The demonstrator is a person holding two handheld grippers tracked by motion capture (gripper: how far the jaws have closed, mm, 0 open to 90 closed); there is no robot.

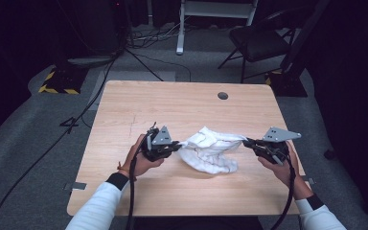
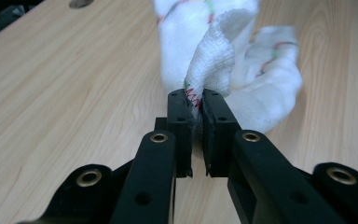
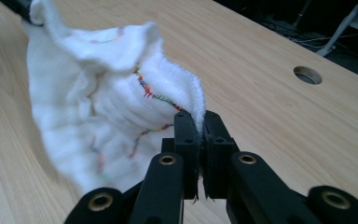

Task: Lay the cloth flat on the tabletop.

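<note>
White woven cloth with coloured stitched edging point(image 1: 210, 149) hangs above the light wooden table point(image 1: 139, 103), clamped at opposite edges by left gripper point(image 1: 176, 145) and right gripper point(image 1: 247, 142).

- A light wooden table point(image 1: 124, 100) stands on grey carpet point(image 1: 33, 143), with a round cable hole point(image 1: 223, 96) near its far edge.
- Black cables point(image 1: 76, 120) trail across the floor at the left.
- A dark folding chair point(image 1: 258, 43) stands behind, at the right.
- White desk legs point(image 1: 181, 28) rise in the gloom.
- A yellow-and-black striped base point(image 1: 57, 86) sits far left.
</note>
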